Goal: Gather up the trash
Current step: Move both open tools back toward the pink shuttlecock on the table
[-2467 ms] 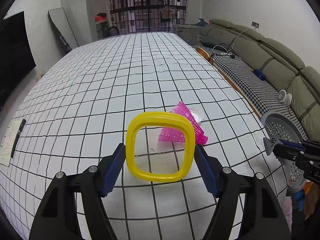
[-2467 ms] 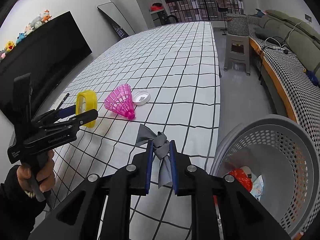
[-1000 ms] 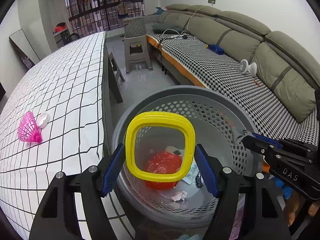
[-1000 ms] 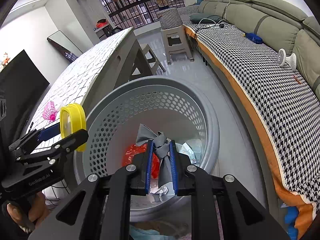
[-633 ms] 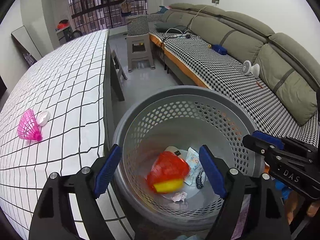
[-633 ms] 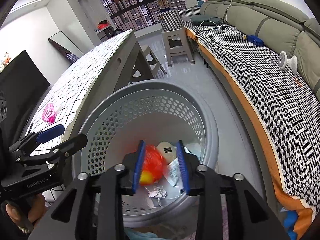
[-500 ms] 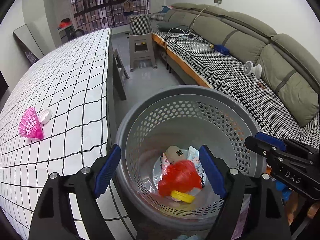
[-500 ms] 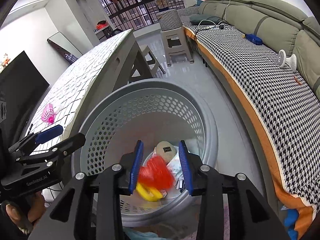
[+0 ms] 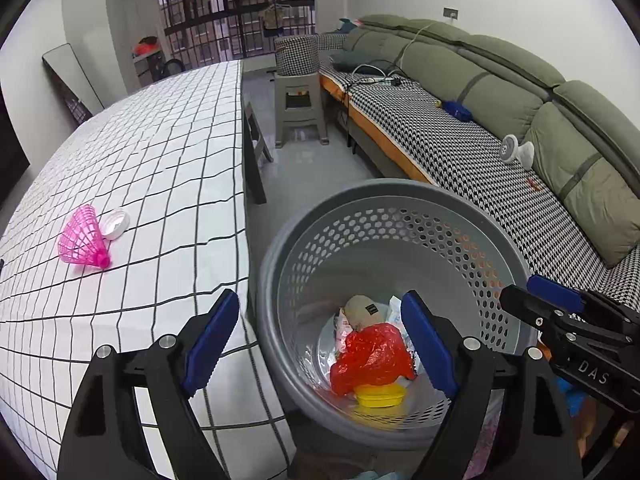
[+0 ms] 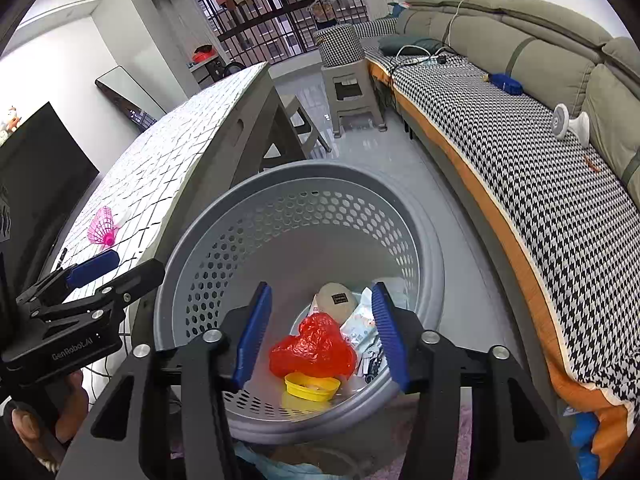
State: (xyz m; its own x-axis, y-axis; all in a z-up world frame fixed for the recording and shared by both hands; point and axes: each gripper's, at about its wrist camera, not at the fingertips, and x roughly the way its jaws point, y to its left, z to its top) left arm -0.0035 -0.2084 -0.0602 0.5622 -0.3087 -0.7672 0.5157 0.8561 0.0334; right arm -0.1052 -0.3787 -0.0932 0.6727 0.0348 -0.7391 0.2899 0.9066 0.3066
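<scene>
A grey perforated basket (image 9: 400, 200) stands on the floor beside the table; it also shows in the right wrist view (image 10: 304, 176). Inside lie the yellow lid (image 9: 378, 395) (image 10: 312, 386), a red plastic bag (image 9: 372, 354) (image 10: 314, 350) and other wrappers. My left gripper (image 9: 320, 340) is open and empty above the basket's left rim. My right gripper (image 10: 320, 332) is open and empty over the basket. A pink shuttlecock (image 9: 82, 244) (image 10: 102, 232) and a small white cap (image 9: 116, 224) lie on the checked table (image 9: 140, 160).
A green sofa with a houndstooth cover (image 9: 460, 152) runs along the right wall. A grey stool (image 9: 298, 112) stands on the floor beyond the table. A white handheld fan (image 9: 518, 152) lies on the sofa seat.
Both grippers moved from the table to over the basket and opened. The yellow lid and the grey scrap dropped into the basket. The left view has since shifted slightly left.
</scene>
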